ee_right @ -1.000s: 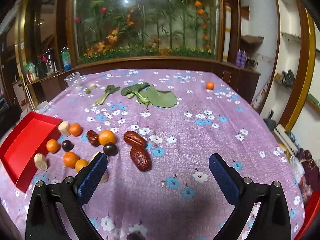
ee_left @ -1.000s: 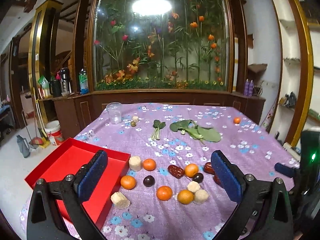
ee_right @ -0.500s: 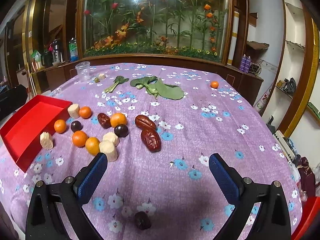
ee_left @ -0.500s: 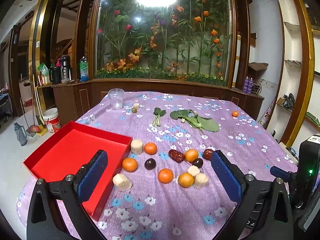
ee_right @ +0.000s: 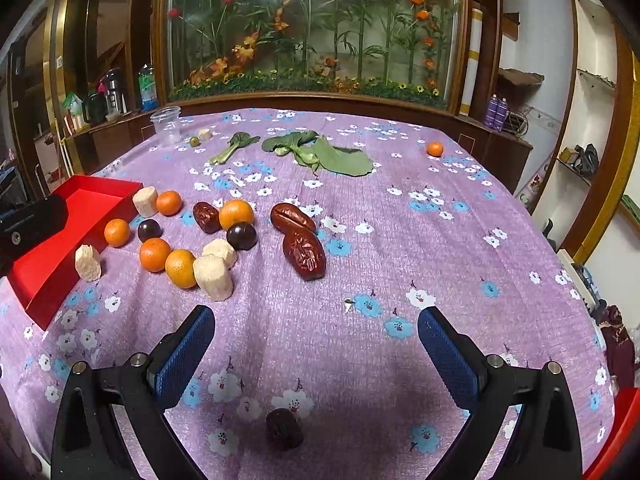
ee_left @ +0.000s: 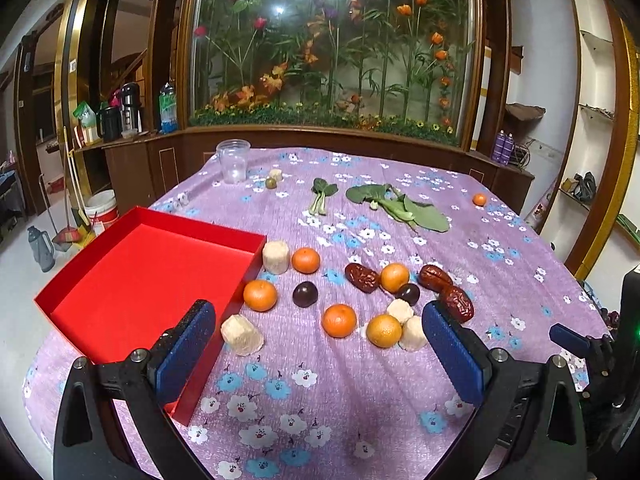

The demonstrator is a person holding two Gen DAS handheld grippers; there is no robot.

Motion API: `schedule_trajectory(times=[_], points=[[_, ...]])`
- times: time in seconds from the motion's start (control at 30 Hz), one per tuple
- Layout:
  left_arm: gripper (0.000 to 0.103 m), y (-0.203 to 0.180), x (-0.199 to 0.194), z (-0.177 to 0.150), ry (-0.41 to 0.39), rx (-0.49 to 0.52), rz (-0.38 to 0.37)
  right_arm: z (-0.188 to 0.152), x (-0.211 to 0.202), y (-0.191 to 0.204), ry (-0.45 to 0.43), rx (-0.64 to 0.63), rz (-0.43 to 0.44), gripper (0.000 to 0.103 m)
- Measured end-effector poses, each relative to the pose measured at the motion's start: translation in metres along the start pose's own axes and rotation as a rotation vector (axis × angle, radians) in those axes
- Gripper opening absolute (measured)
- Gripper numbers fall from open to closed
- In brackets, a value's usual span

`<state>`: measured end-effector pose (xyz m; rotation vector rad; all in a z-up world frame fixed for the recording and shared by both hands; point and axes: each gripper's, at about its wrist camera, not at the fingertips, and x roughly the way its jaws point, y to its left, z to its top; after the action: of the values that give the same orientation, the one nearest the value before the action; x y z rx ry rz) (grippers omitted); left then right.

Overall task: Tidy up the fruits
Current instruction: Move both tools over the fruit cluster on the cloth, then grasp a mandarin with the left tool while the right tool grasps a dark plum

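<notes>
Beside the red tray (ee_left: 132, 280), both grippers are hovering with fingers wide and empty, risking nudging round oranges (ee_left: 339, 321) rolling.

Premises: a private home, dining or living area. Evidence: table (ee_left: 360, 380) under a purple floral cloth; glass-fronted display of artificial flowers (ee_left: 328, 52) in dark wood panelling; side counter with flasks and bottles (ee_left: 120, 112); wall shelves (ee_left: 596, 76); bucket (ee_left: 102, 210) on the floor.
</notes>
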<state>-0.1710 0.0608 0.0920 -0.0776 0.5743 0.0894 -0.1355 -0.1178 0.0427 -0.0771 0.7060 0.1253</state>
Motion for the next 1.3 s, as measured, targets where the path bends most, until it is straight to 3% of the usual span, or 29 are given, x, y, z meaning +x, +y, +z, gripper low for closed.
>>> schedule_trajectory(times=[0.93,1.17,1.3], points=[[0.103,0.031,0.045,-0.009,0.138,-0.087,-0.040,-0.010,0.009,-0.006,0.078,-0.025,0.066,0.102],[0.102,0.030,0.061,-0.008,0.198,-0.082,-0.134,-0.015,0.017,0.003,0.136,-0.066,0.136,0.082],[0.097,0.015,0.068,-0.003,0.206,-0.020,-0.191,-0.018,0.020,0.002,0.161,-0.068,0.173,0.077]])
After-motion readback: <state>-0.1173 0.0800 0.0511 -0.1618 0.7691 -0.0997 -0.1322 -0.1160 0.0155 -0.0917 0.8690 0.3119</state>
